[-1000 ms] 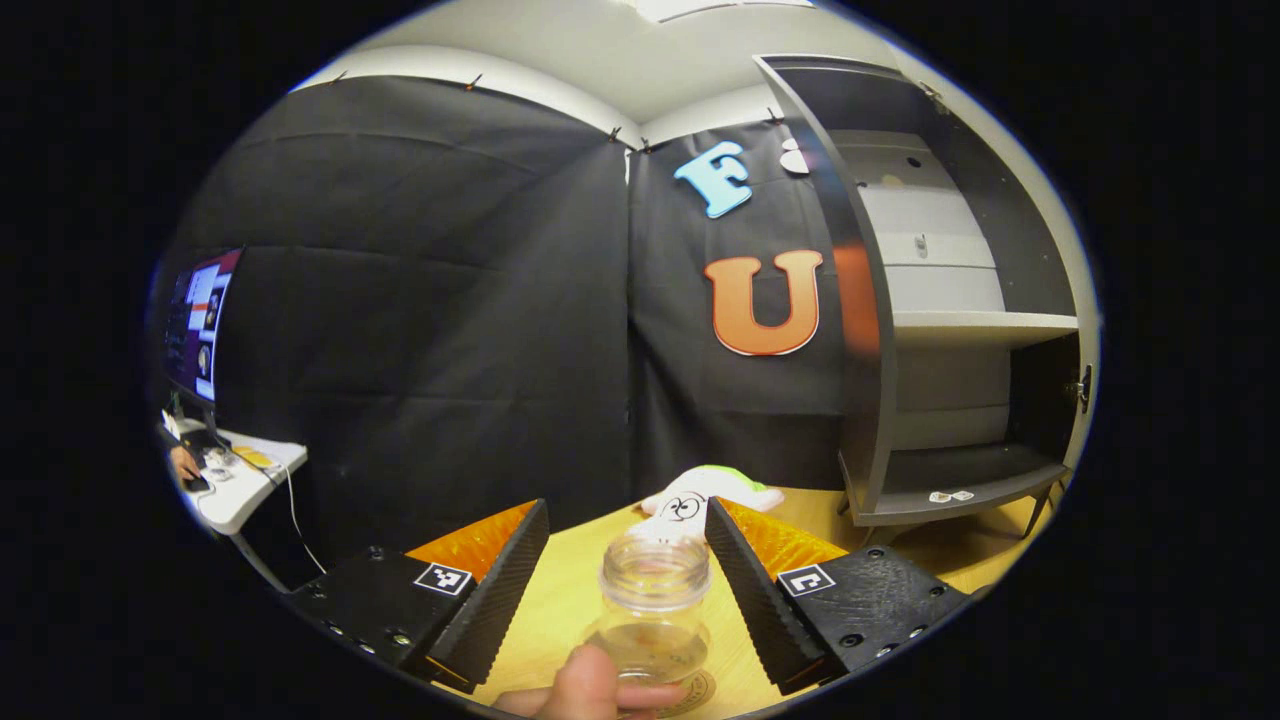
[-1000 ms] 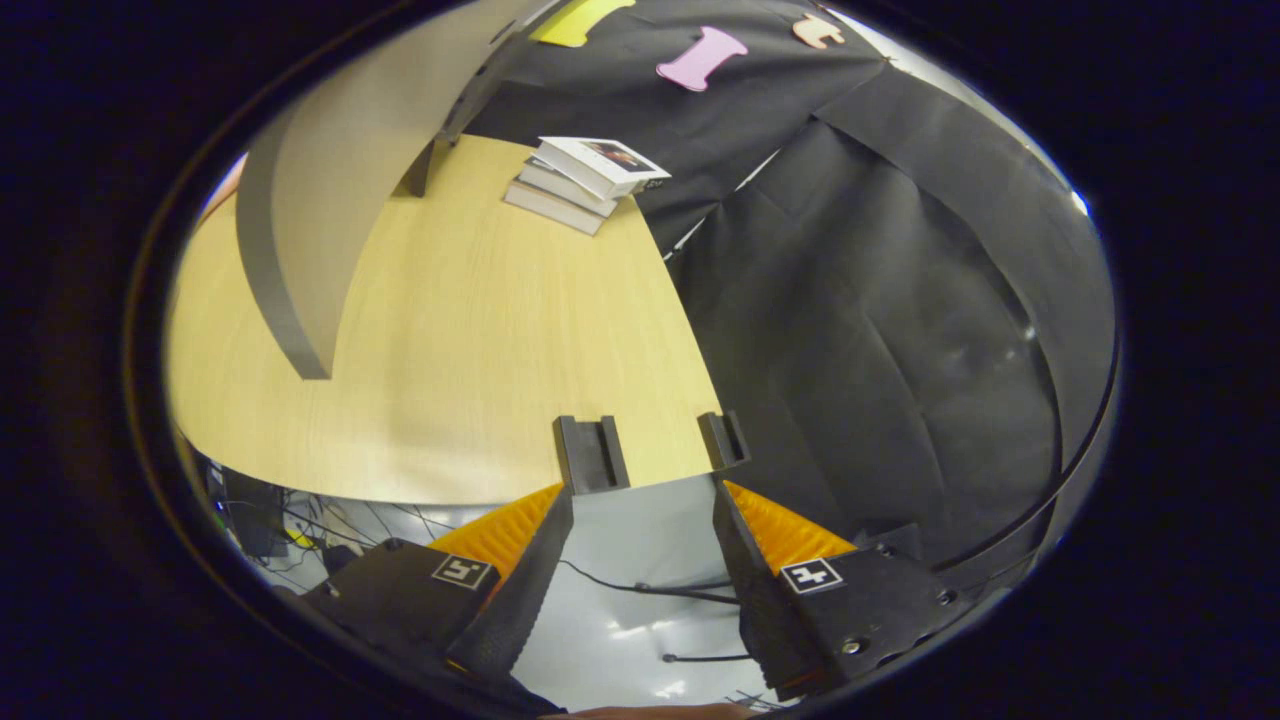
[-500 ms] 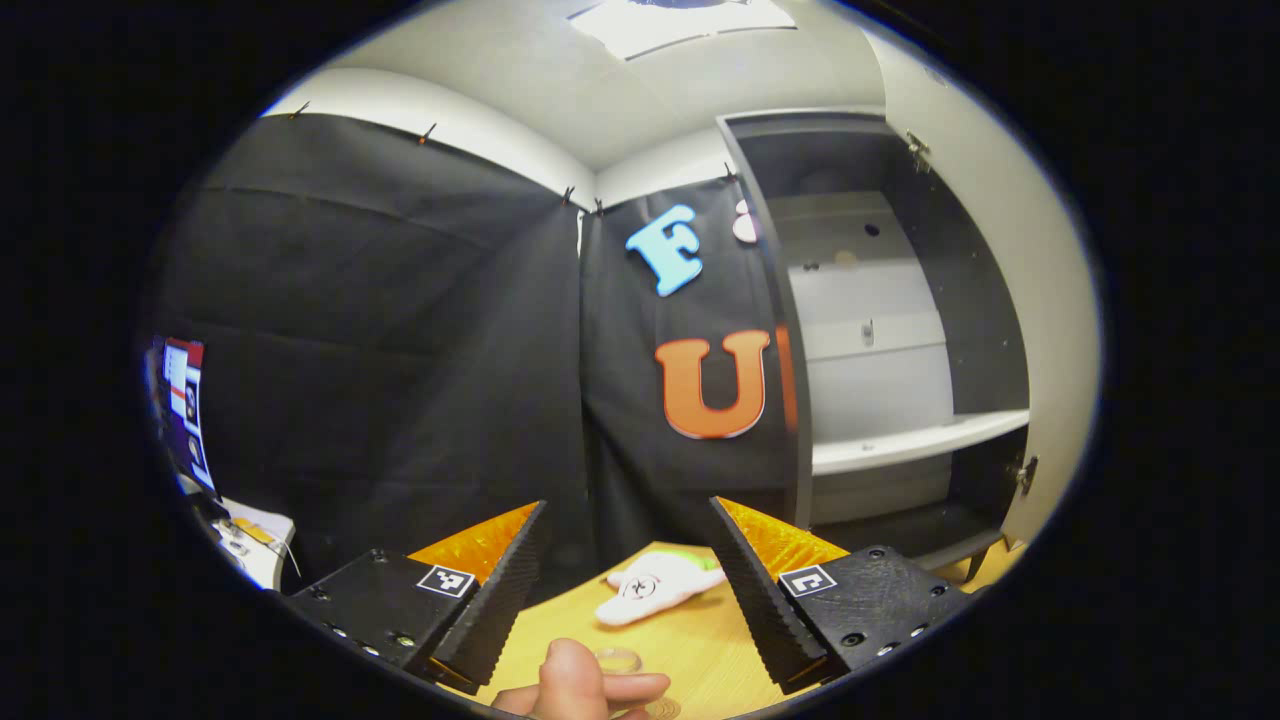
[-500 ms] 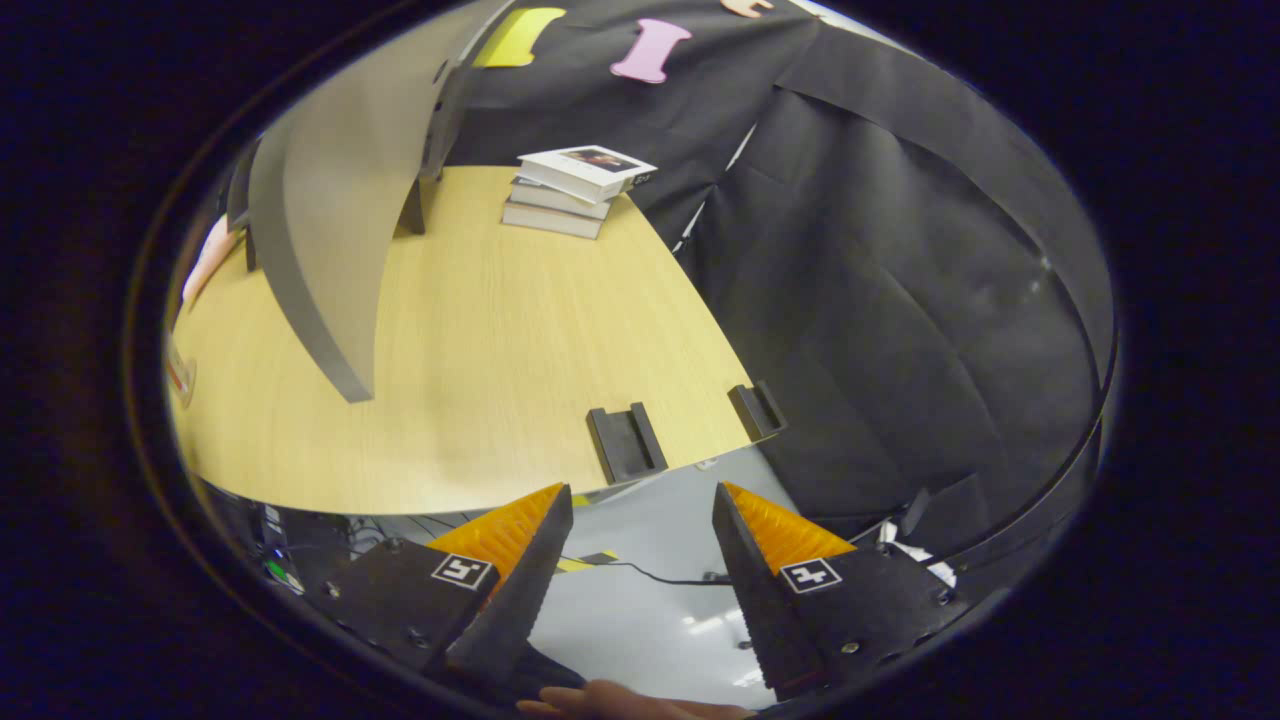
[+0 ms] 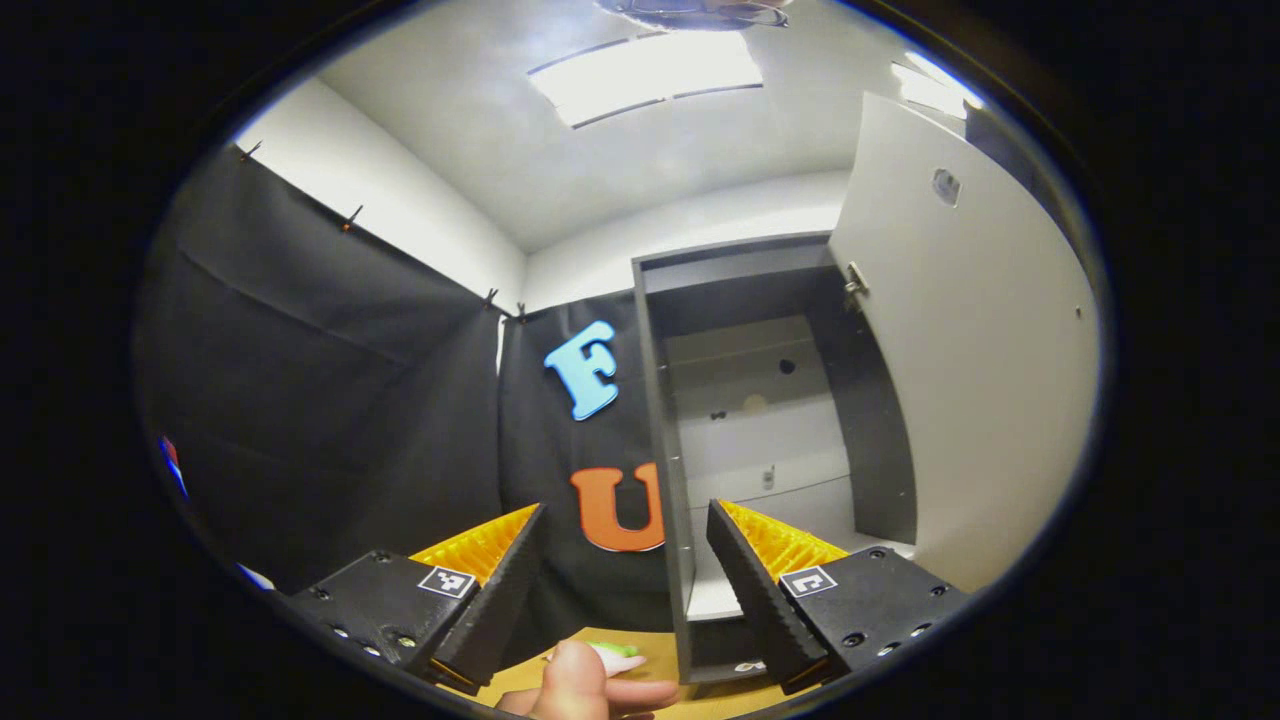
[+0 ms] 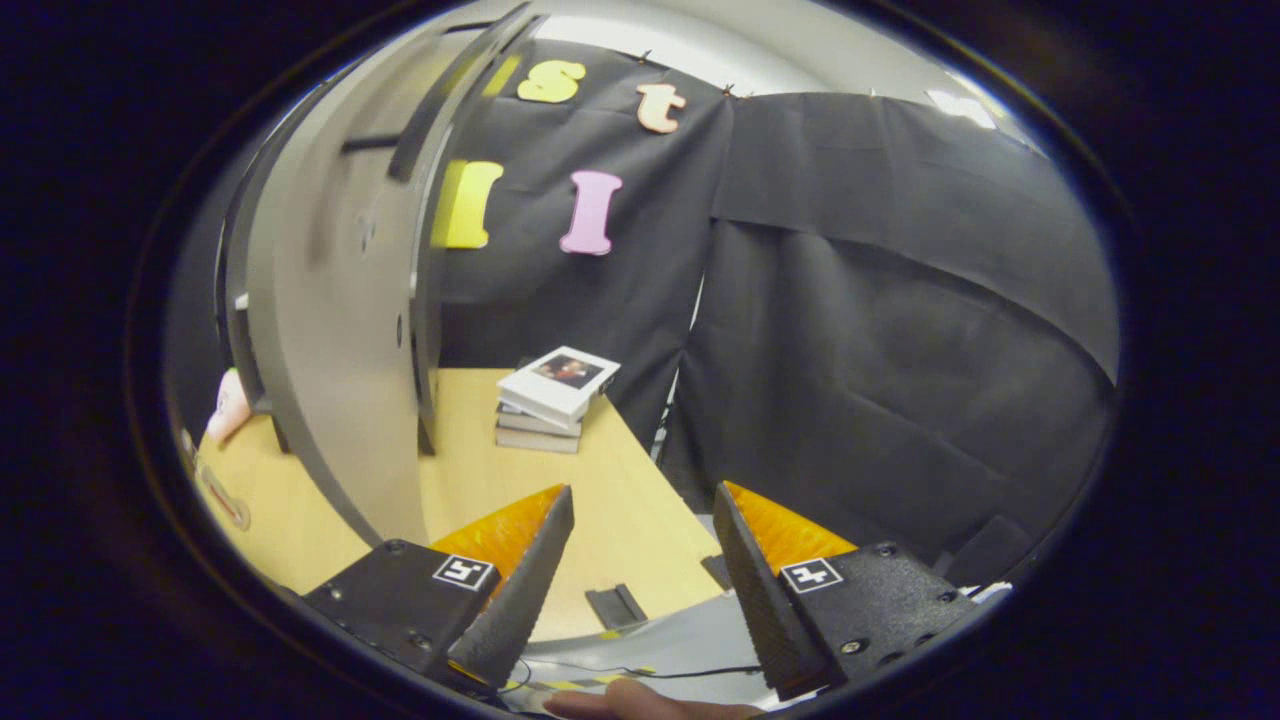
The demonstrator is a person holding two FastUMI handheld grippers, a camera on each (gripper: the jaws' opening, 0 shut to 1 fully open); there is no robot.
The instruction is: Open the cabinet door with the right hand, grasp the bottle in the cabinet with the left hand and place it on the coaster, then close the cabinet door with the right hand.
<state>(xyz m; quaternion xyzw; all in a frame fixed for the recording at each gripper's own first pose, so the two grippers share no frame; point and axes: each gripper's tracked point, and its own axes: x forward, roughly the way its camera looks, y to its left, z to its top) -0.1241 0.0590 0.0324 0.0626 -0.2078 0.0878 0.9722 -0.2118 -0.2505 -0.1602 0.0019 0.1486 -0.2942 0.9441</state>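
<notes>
Cabinet door (image 5: 985,380) open, book stack (image 6: 553,400) beside

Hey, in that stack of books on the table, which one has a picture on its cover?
The top book of the stack: its white cover carries a small dark picture and sits skewed. The books beneath show just their edges.

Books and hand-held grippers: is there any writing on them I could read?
Books: cover print too small to read.
Left hand-held gripper: square patterned markers, no words.
Right hand-held gripper: the same, no words.
</notes>
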